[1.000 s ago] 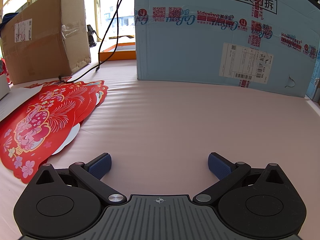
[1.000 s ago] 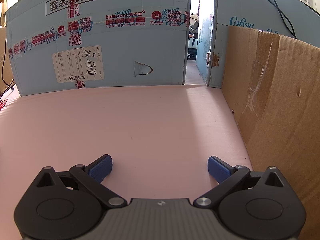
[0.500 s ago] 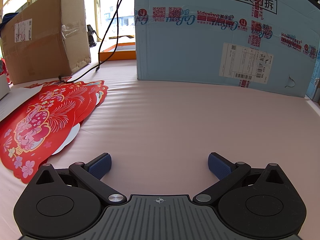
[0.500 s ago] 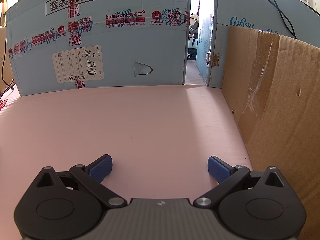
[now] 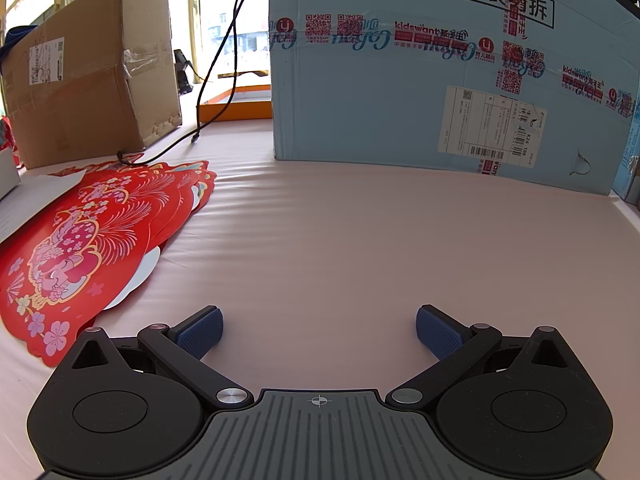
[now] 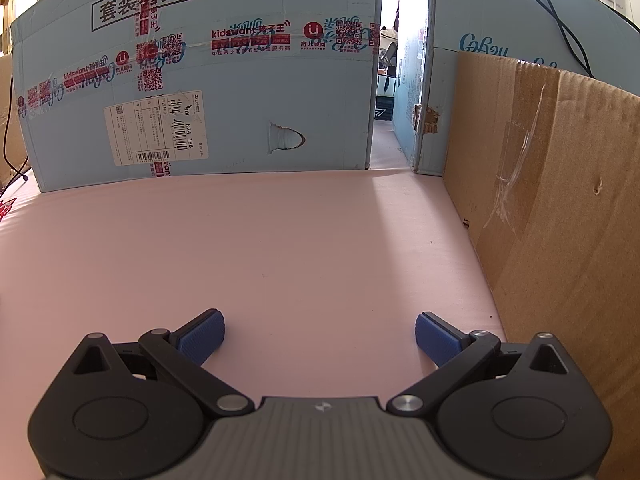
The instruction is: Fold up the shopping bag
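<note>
A stack of flat red shopping bags [image 5: 84, 236] with pink and gold flower prints lies on the pink table [image 5: 360, 240], left of centre in the left wrist view. My left gripper [image 5: 319, 330] sits low over the table, to the right of the stack, open with nothing between its blue pads [image 5: 200, 332]. In the right wrist view my right gripper [image 6: 319, 336] is also open and empty over bare pink table [image 6: 260, 248]. Only a sliver of red [image 6: 6, 210] shows at that view's left edge.
A large light-blue carton [image 5: 440, 72] stands across the back of the table. A brown cardboard box [image 5: 88, 88] stands at the back left, with a black cable [image 5: 216, 68] hanging beside it. Another brown cardboard wall [image 6: 560, 220] rises close on the right gripper's right side.
</note>
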`<state>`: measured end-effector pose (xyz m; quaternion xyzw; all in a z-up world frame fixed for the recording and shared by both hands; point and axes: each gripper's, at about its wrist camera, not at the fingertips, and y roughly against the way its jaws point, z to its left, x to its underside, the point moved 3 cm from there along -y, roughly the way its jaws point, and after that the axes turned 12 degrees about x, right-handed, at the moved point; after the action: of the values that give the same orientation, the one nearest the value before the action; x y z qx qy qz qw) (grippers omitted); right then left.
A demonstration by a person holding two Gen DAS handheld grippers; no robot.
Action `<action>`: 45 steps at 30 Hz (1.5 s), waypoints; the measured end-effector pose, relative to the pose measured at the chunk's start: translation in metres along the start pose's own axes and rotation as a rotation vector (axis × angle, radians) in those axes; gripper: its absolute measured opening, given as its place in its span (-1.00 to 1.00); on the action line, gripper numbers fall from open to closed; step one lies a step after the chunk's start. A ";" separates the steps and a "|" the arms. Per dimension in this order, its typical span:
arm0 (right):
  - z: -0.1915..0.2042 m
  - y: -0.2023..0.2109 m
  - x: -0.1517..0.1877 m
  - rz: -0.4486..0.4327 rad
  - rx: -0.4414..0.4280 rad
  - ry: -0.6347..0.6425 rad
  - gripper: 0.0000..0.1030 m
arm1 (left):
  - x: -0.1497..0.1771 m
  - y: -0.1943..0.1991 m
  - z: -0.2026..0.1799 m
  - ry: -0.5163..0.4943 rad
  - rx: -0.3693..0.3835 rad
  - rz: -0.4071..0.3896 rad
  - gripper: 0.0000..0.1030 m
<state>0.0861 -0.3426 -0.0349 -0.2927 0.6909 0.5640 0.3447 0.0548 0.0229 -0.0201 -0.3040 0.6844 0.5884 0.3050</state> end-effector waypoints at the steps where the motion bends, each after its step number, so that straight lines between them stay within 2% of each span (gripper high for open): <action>1: 0.000 0.000 0.000 0.000 0.000 0.000 1.00 | 0.000 0.000 0.000 0.000 0.000 0.000 1.00; 45: -0.001 0.002 -0.003 0.007 0.001 0.004 1.00 | 0.000 0.000 0.000 0.000 0.000 0.000 1.00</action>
<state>0.0861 -0.3427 -0.0316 -0.2911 0.6929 0.5641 0.3418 0.0550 0.0227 -0.0200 -0.3040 0.6845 0.5883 0.3050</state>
